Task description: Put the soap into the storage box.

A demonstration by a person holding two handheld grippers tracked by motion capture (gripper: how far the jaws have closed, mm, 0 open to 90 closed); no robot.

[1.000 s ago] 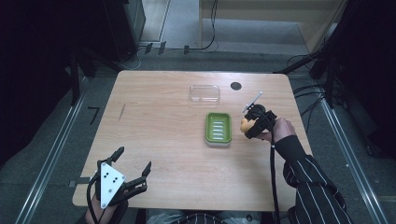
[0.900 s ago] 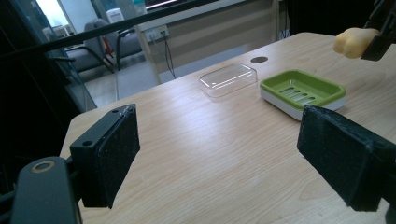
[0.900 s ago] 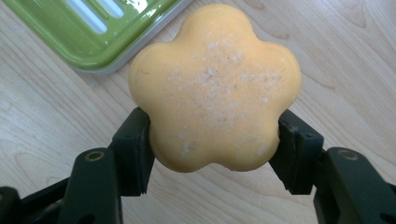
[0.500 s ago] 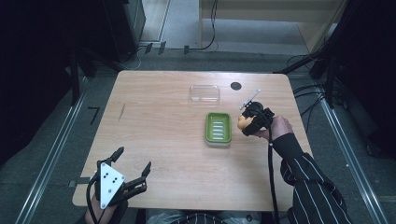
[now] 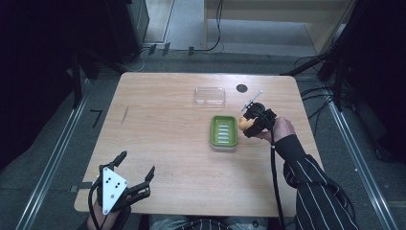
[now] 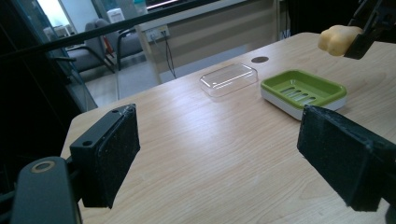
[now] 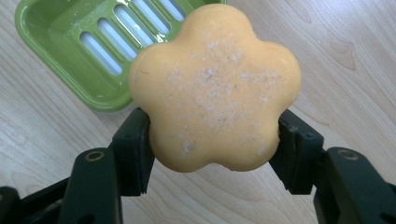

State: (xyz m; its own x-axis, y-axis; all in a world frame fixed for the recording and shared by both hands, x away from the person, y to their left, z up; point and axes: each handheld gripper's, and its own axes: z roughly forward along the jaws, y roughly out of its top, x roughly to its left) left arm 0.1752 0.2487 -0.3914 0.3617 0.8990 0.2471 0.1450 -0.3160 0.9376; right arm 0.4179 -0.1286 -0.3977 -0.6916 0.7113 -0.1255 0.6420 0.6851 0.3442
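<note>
**Right gripper carrying flower soap: drop and miss risks at the dish**

Right gripper (image 7: 212,154) is clamped on the flower-shaped orange soap (image 7: 215,88), one black jaw on each side, pads pressing the lower lobes only. Soap sits above the table, just beside the right edge of the green soap dish (image 5: 223,132) in the high view, not yet over it.

Largest to smallest:

- Wooden table (image 5: 158,120): if the soap slips, it lands on bare wood beside the dish and could slide or roll on its edge. Cause: the grip is low on a rounded, scalloped bar, so most of the soap overhangs the pads.
- Left gripper (image 5: 129,184): jaws wide apart, holding nothing, resting near the front left corner, well apart from the work (no help if the dish shifts).
- Soap dish: light-looking and unheld. A sideways nudge from the jaws on the way in could push it or tip its rim.
- Clear plastic lid (image 5: 209,95): lies behind the dish, near but apart. Overshooting toward the far edge could knock it.
- Soap: the surface looks powdery and dry, but a hard squeeze could dent the lobes. Letting go while it is tilted could leave it propped on the rim instead of flat on the slotted floor.
</note>
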